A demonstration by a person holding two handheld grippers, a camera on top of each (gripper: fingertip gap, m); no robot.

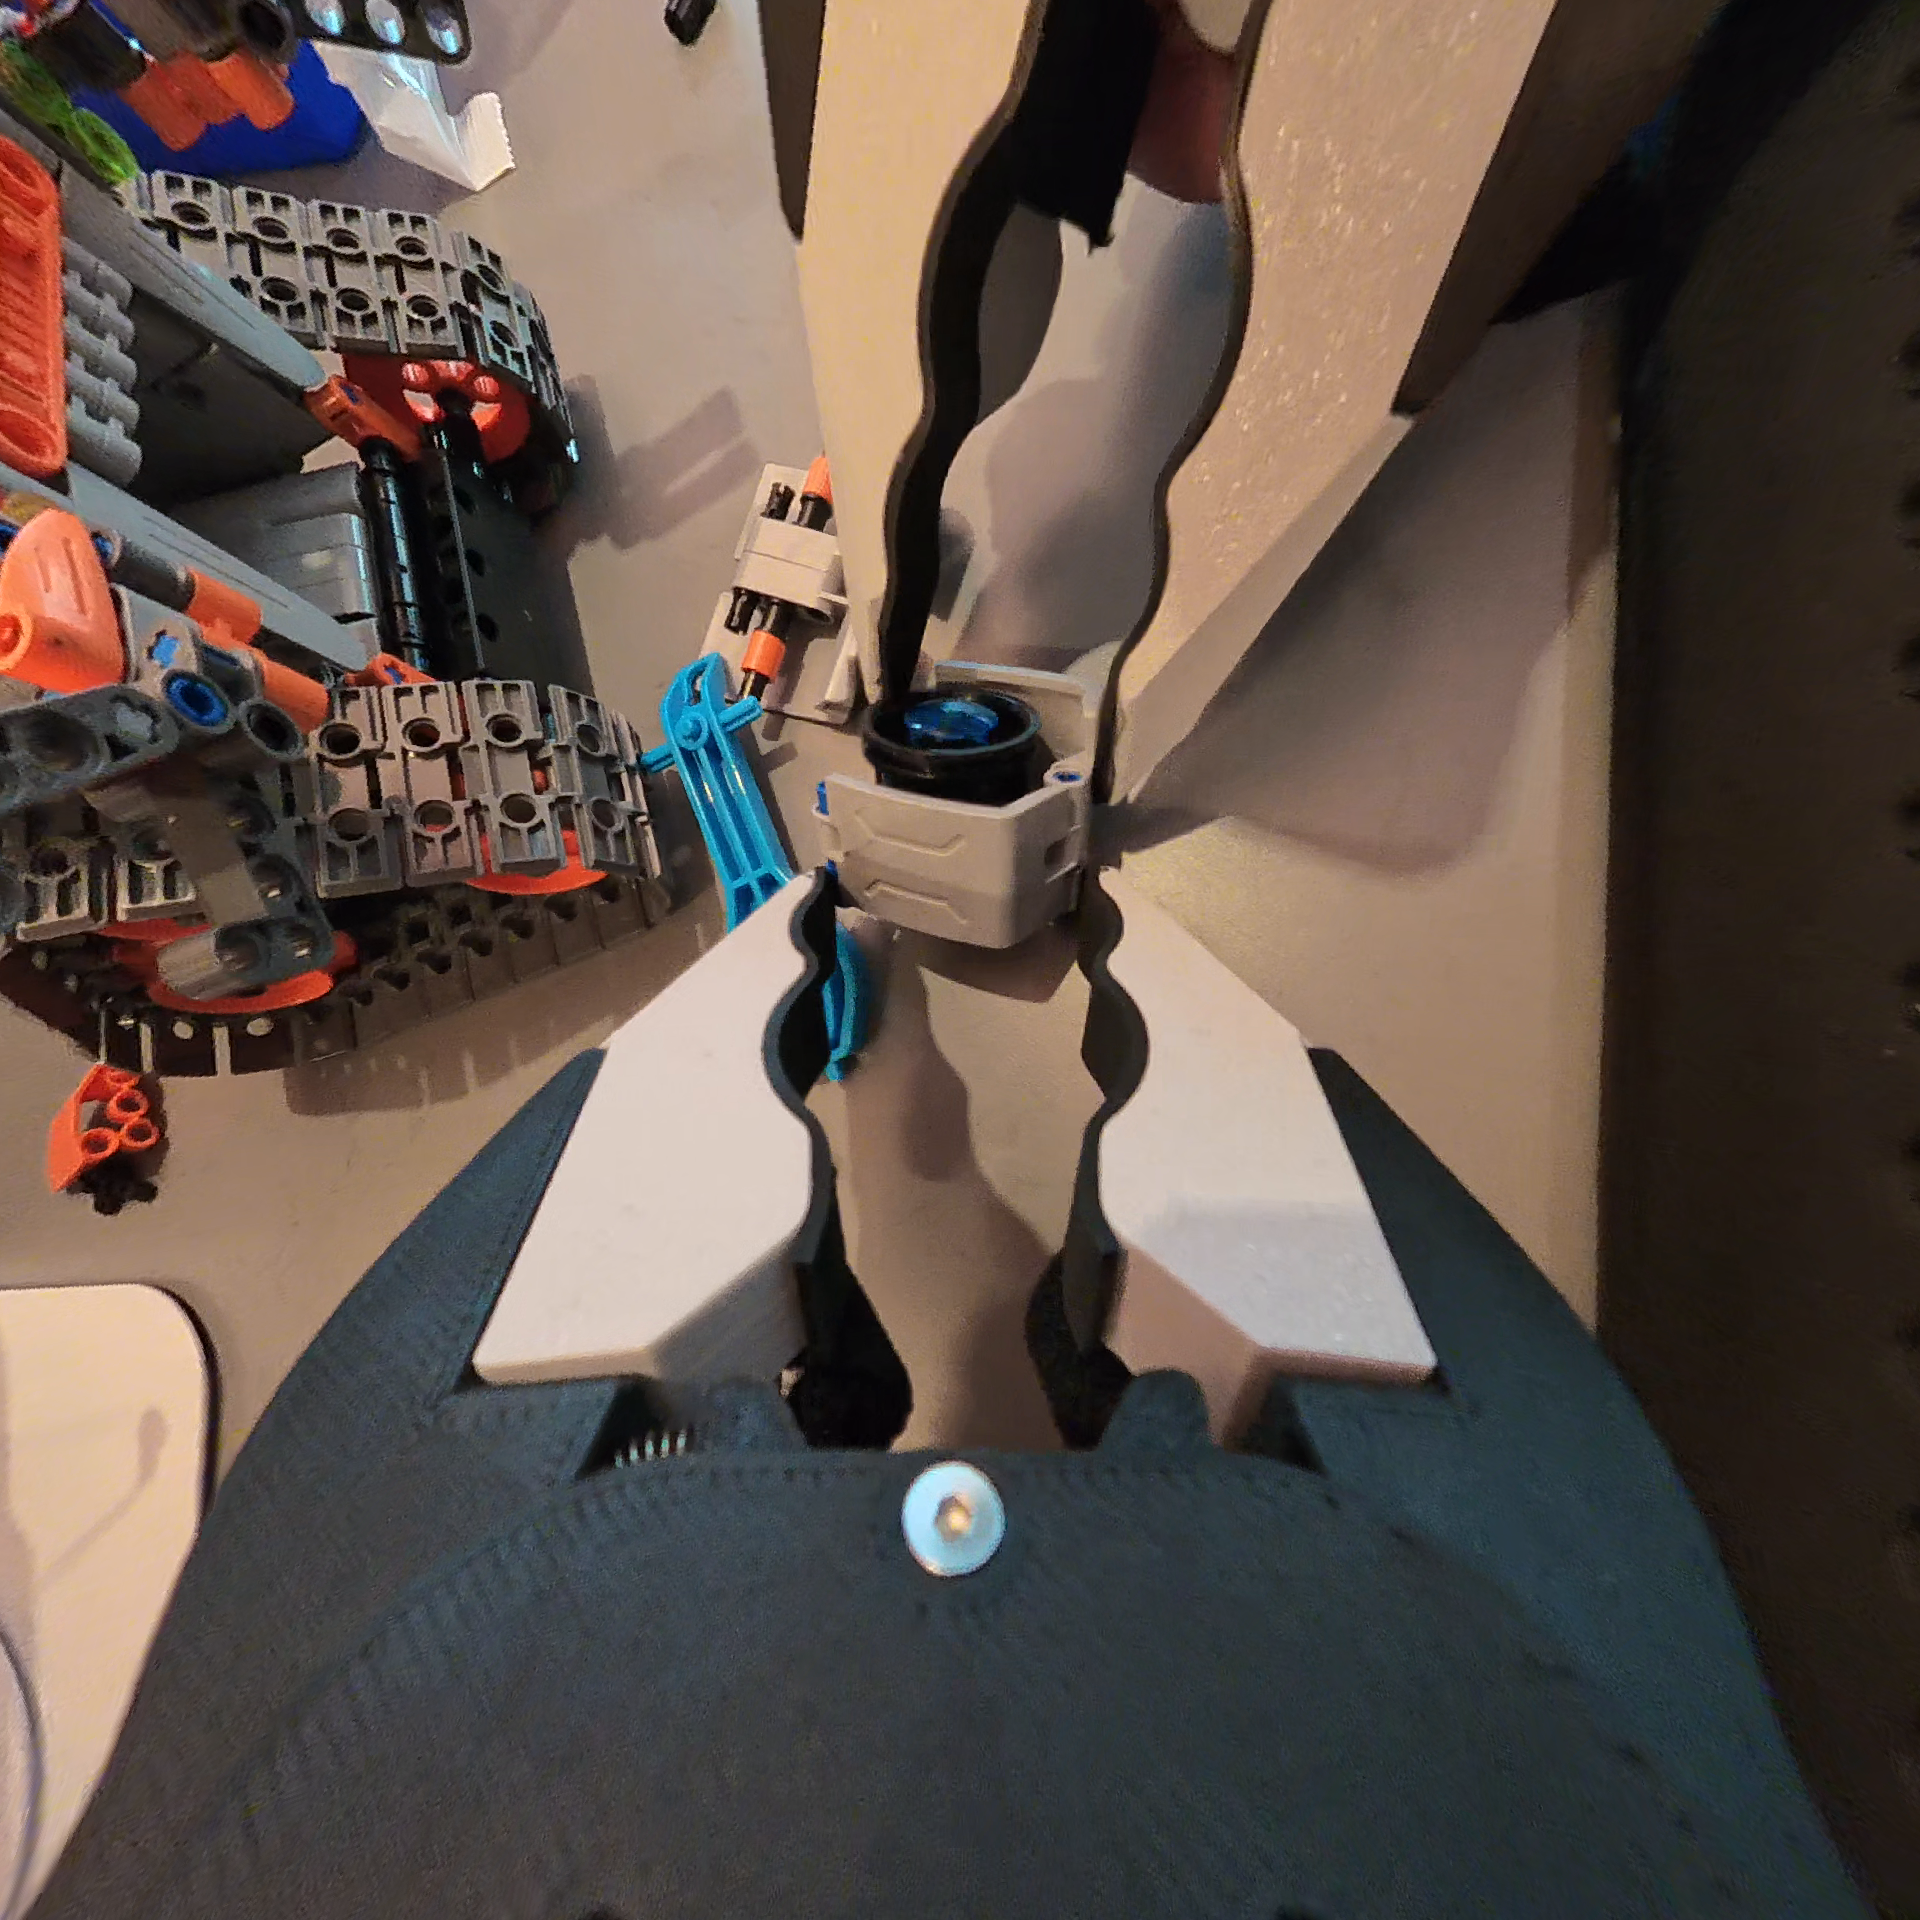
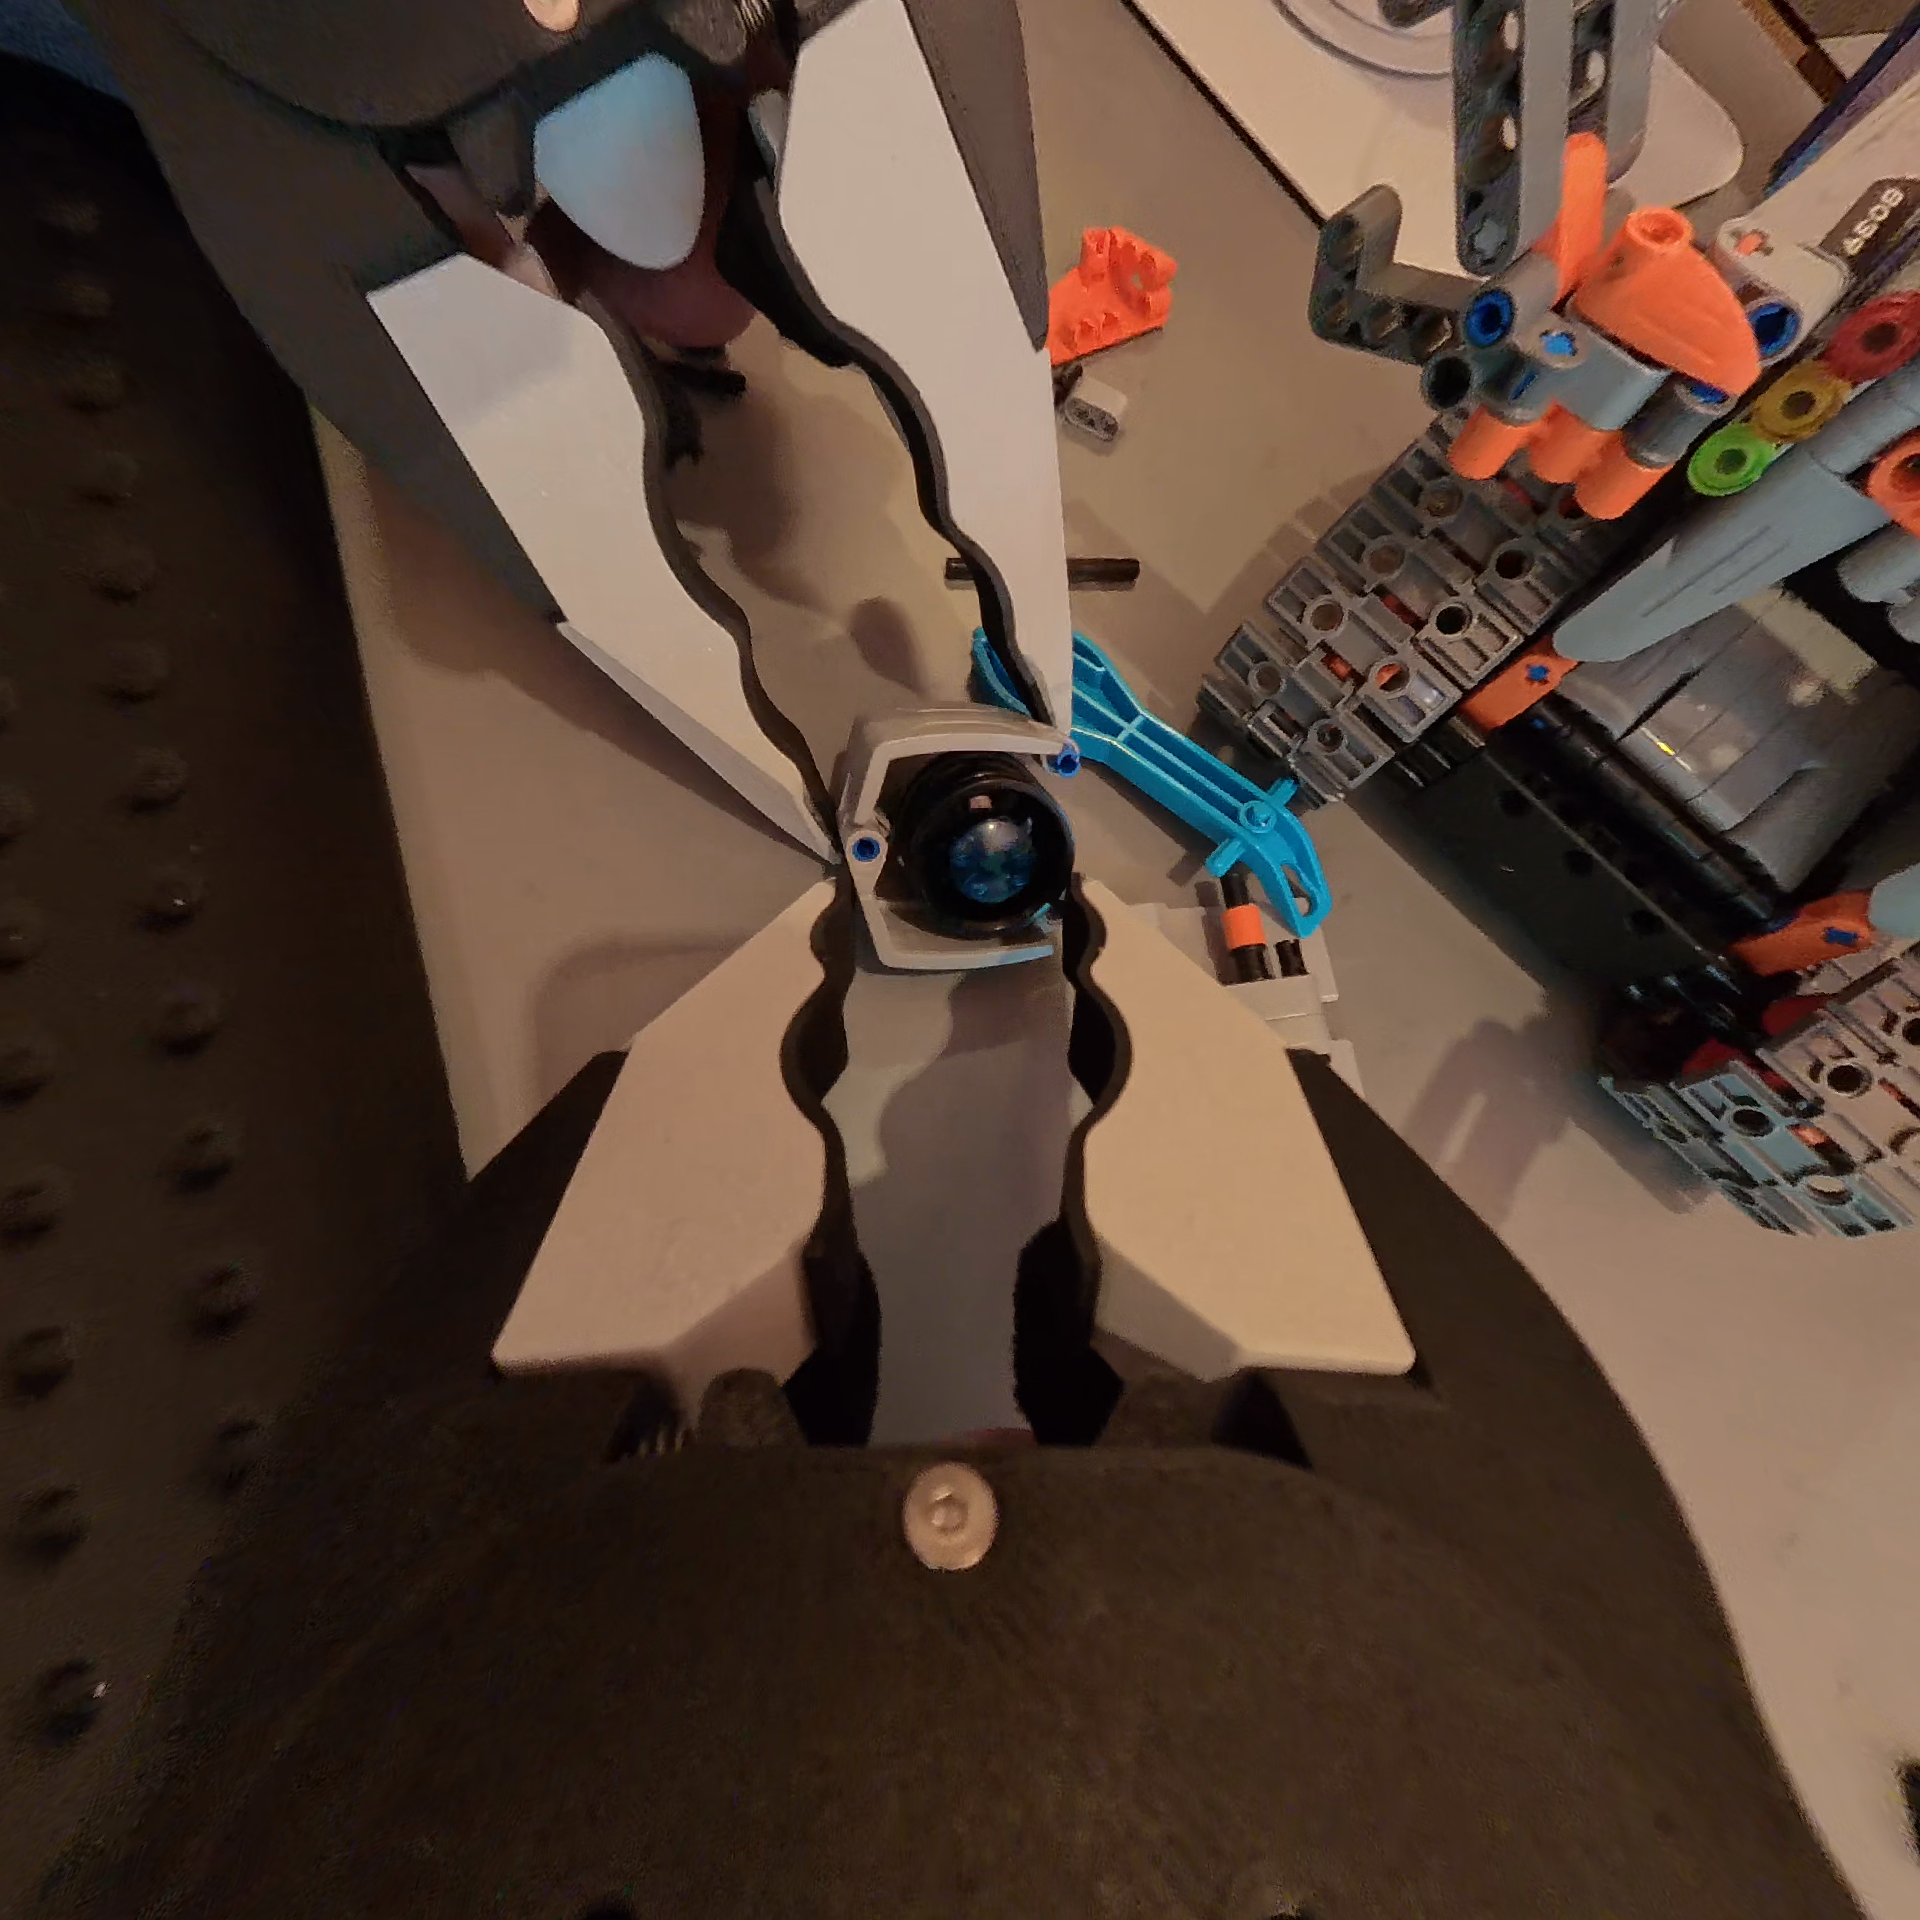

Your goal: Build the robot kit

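Observation:
A grey toy housing with a black barrel and a blue lens hangs a little above the grey table. My left gripper is shut on it, with the fingertips pressed on its two sides. My right gripper is shut on the same housing from the opposite end. Its left pad sits on the grey shell and its right pad by the barrel's rim. Each gripper also shows in the other's view, the right one reaching in from above and the left one likewise.
A tracked brick-built vehicle stands close beside the grippers. A light-blue wrench-shaped part, a grey block with orange and black pins and a small orange part lie on the table. A dark studded mat borders it. The tips of both grippers are at nearly the same place.

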